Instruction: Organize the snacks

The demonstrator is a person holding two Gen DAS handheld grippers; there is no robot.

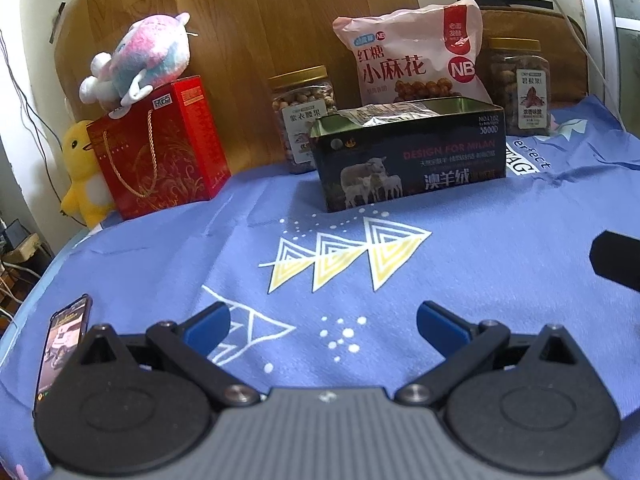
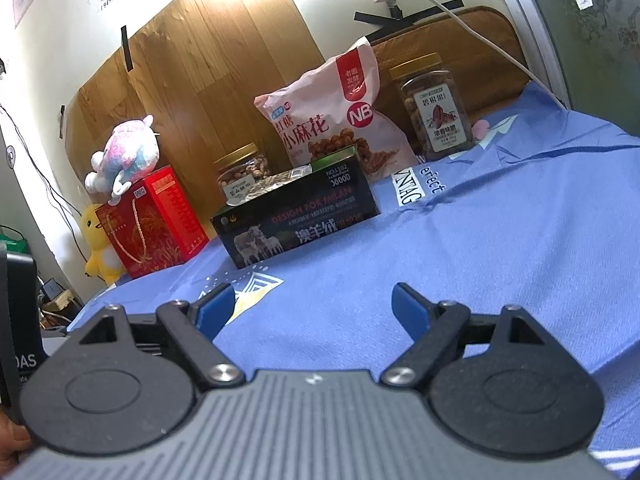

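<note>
the dark tin box (image 1: 408, 156) sits open-topped on the blue cloth (image 1: 500, 264), toward the back of the table, with small wrapped snack packets (image 1: 376, 114) already heaped inside it. its long axis runs across the left wrist view, broad printed side facing the camera; in the right wrist view it lies up and to the left, turned at an angle. just behind it stands the pink snack bag (image 1: 412, 56), with a nut jar (image 1: 302, 116) to the left of the box and a second jar (image 1: 518, 84) to the right, both against the wooden backboard. further left are a red gift box (image 1: 160, 148) with a plush toy (image 1: 140, 58) on top, and a yellow duck toy (image 1: 86, 172). a phone (image 1: 62, 340) lies at the near left edge.

the left gripper (image 1: 323, 330) is spread wide and empty, straight ahead of the box. the right gripper (image 2: 313, 312) is likewise wide and empty. the left seems squarer to the box; which is nearer i cannot tell.
</note>
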